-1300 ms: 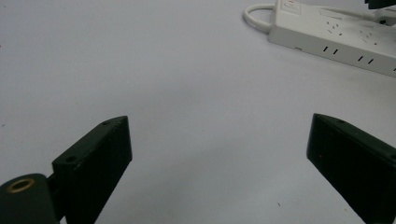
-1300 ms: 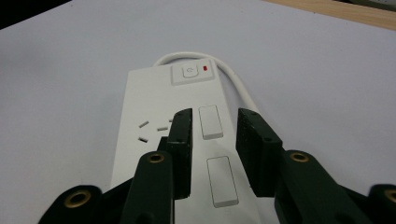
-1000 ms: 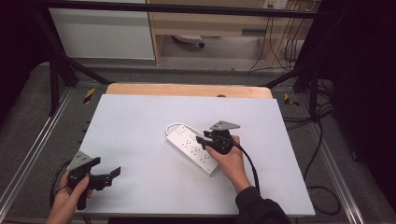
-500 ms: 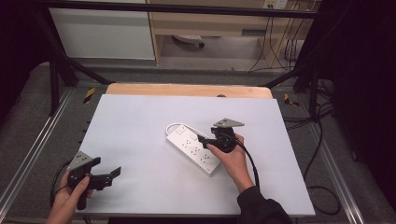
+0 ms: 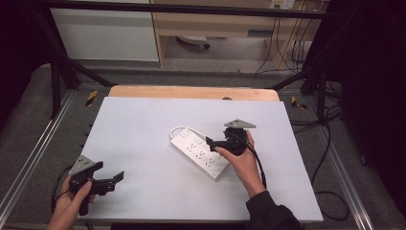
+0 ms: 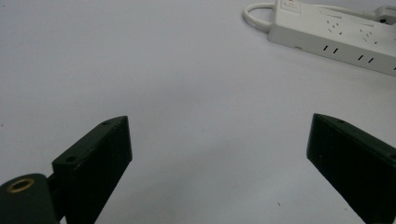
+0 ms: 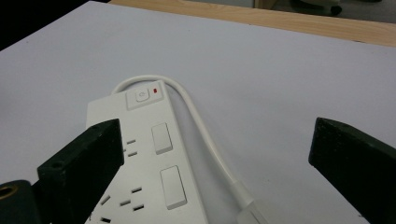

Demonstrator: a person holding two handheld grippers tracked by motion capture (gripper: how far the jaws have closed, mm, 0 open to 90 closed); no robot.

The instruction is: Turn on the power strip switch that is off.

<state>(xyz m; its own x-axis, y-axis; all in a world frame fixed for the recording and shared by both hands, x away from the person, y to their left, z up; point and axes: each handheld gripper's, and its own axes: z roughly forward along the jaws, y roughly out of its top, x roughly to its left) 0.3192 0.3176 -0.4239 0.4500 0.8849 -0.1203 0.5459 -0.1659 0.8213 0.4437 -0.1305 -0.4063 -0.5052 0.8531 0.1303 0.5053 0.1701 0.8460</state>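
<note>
White power strip lies diagonally near the middle of the counter, its cord looping out from the far end.

Nearest the person, at the counter's front left corner, the left hand grips the left tongs, jaws spread wide over bare surface; in the left gripper view the strip sits well apart, up at the far right. Since a second ago these tongs have hardly shifted.

Farther in, the right hand holds the right tongs over the strip's right side, jaws wide apart and clamped on nothing, the wrist angled leftward, much as before. In the right gripper view the left jaw overlaps the strip near its switch, and the cord runs between the jaws.

Beyond the white surface shows a wooden edge, then the floor with cables.
</note>
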